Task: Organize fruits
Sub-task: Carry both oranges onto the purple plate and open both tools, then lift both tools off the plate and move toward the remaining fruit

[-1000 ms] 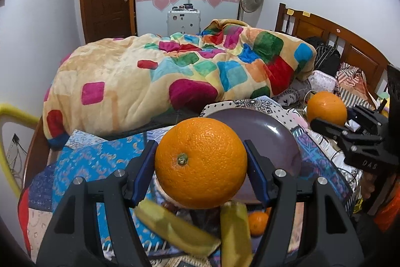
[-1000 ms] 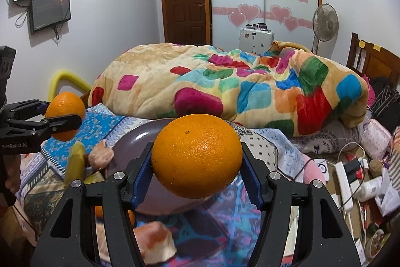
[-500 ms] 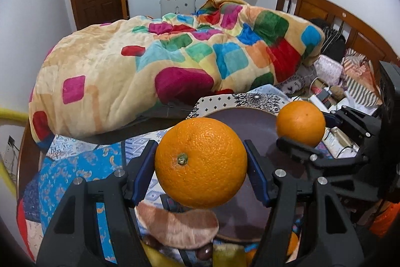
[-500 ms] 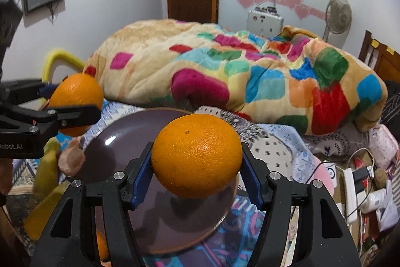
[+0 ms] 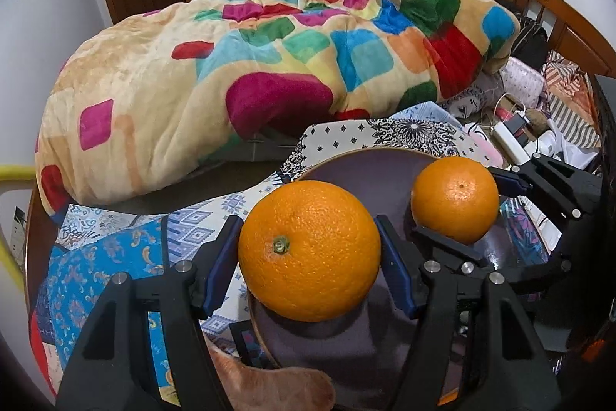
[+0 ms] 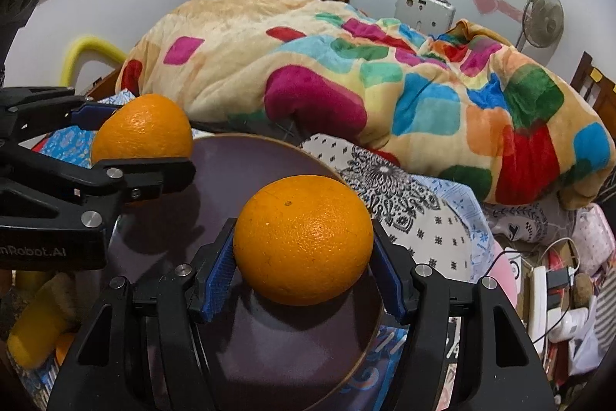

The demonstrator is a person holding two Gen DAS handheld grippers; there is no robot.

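My left gripper (image 5: 308, 253) is shut on a large orange (image 5: 308, 249) and holds it just over the near left edge of a round dark purple plate (image 5: 369, 164). My right gripper (image 6: 302, 241) is shut on a second orange (image 6: 302, 237) and holds it low over the plate (image 6: 246, 160). Each gripper shows in the other's view: the right one (image 5: 456, 205) with its orange (image 5: 454, 199) at the right, the left one (image 6: 142, 141) with its orange (image 6: 142, 130) at the left. Both oranges hang close together over the plate.
The plate lies on a patchwork cloth (image 5: 115, 257). A peach-coloured fruit piece (image 5: 277, 388) and a yellow fruit (image 6: 34, 326) lie near its left side. A colourful blanket (image 5: 269, 45) is heaped behind. Chargers and clutter (image 6: 546, 287) lie to the right.
Both grippers have come down and forward with their oranges, from beside the plate to low over it. They have also drawn closer together. Both stay shut.
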